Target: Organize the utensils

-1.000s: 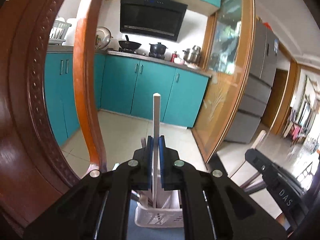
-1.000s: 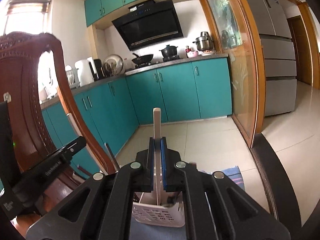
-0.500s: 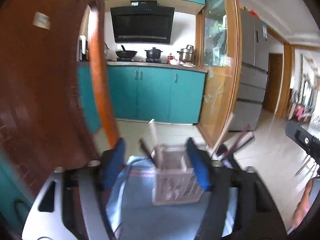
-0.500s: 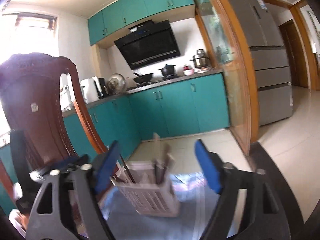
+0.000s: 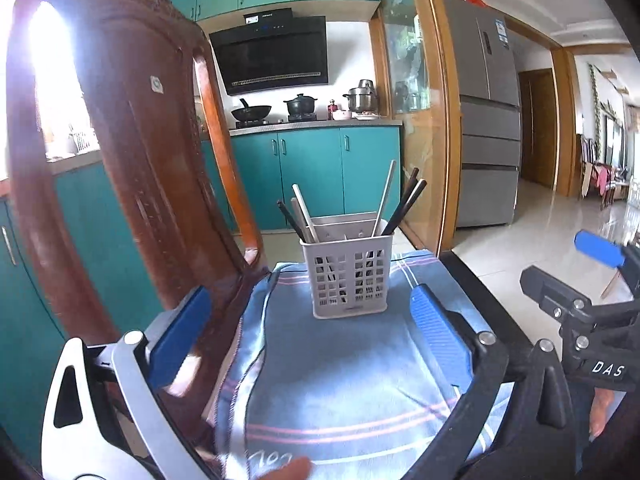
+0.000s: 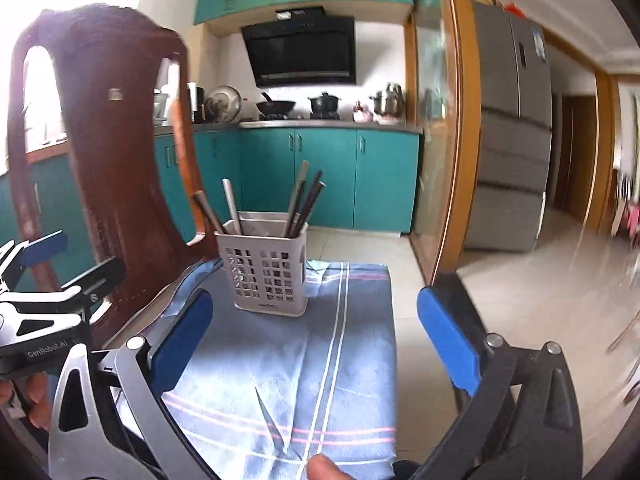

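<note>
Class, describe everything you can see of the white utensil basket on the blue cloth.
The white utensil basket is a squarish plastic holder with grid-holed walls, a solid rim and a solid base. It stands upright on the blue striped cloth, near its far edge, beside the wooden chair back. Light and dark chopsticks lean out of its top in two bunches. Nothing else touches it.

Bright daylight glares upper left (fisheye-bent edges, right-side blur).
</note>
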The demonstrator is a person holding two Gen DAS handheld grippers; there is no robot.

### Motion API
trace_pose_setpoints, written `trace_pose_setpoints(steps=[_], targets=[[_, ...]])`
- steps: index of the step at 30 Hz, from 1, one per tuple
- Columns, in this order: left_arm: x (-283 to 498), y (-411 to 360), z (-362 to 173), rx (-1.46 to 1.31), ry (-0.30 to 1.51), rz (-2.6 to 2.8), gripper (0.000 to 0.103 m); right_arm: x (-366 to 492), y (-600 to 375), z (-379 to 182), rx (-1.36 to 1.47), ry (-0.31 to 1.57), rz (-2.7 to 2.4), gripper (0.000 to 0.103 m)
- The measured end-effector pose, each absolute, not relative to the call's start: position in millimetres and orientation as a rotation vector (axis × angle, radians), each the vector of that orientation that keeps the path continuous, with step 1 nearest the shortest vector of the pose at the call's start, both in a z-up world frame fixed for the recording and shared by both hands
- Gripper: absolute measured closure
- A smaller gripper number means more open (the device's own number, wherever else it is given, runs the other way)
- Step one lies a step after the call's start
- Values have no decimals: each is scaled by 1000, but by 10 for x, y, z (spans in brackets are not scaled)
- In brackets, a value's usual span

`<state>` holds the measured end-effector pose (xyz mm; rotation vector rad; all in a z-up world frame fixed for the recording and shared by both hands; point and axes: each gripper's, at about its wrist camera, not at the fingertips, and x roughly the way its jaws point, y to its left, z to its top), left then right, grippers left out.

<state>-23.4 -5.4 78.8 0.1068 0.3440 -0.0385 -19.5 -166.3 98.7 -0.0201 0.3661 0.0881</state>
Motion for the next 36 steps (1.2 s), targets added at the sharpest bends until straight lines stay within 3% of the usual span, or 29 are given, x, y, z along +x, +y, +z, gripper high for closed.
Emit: trace_pose_setpoints(steps=[10, 36], targets=[[-795, 103, 915, 63, 296, -13, 4, -704, -1584, 1135, -53, 307, 28, 3], [-914, 162, 881, 47, 318, -45, 3, -981, -1473, 1105, -102, 319, -7, 3]])
